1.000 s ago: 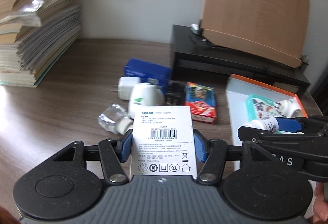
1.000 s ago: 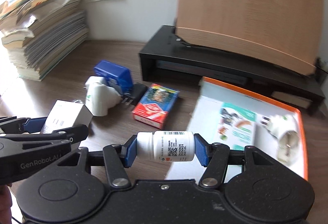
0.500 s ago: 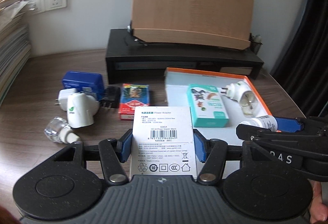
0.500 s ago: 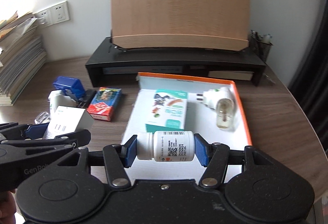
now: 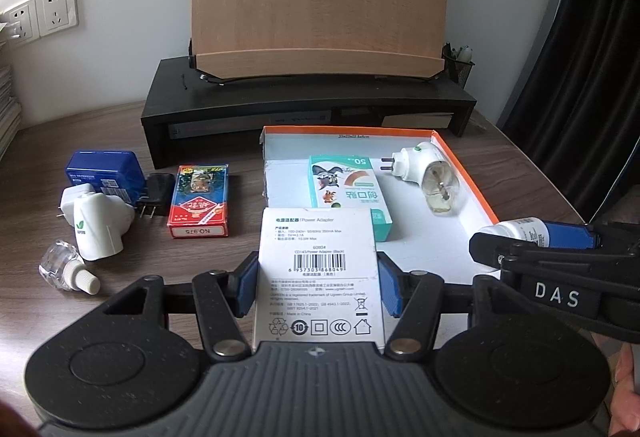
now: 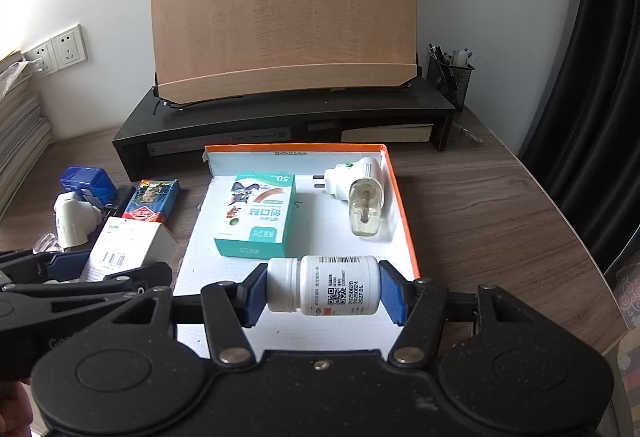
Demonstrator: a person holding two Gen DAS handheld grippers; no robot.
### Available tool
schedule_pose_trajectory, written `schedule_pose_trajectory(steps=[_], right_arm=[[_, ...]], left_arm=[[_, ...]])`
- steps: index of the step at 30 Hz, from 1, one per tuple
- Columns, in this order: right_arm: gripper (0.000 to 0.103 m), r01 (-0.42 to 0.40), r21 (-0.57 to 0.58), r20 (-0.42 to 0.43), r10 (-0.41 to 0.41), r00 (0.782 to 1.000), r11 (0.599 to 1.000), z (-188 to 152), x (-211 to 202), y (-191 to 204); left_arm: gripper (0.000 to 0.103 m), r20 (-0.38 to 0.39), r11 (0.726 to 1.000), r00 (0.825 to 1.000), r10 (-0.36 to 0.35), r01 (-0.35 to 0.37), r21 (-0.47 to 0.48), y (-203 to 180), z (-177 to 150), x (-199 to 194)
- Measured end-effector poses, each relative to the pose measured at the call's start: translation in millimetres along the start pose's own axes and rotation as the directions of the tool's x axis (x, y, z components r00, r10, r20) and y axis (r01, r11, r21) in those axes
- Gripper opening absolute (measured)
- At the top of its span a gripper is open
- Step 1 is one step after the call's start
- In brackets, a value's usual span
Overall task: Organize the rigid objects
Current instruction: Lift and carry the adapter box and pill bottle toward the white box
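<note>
Two hand-held grippers, left (image 5: 318, 287) clamping one adapter box (image 5: 318, 273), right (image 6: 324, 291) one pill bottle (image 6: 324, 289)

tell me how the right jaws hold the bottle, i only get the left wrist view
Observer: The bottle lies crosswise in the right gripper, cap toward the left gripper.
Operator: is it over the tray yet
Observer: It appears so: over the tray's near end, in front of the teal box.
Operator: and my white box
Observer: The white box looks left of the tray's edge, over the table.
</note>
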State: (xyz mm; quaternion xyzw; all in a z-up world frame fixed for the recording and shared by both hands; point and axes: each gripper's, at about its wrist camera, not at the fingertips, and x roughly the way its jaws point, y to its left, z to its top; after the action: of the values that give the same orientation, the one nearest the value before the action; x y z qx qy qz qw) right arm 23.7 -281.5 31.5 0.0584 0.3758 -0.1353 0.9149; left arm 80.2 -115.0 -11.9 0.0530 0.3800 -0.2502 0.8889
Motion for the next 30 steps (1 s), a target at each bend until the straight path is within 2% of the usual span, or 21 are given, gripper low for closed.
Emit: schedule_pose_trajectory(steps=[30], right_arm=[[0.069,-0.011,0.015,-0.006,0.011,1.000,1.000,7.2,14.8,-29.6]], left_arm=[[0.060,-0.034,1.000,0.999,0.016,-0.016,0.000,-32.5,7.5,21.9]])
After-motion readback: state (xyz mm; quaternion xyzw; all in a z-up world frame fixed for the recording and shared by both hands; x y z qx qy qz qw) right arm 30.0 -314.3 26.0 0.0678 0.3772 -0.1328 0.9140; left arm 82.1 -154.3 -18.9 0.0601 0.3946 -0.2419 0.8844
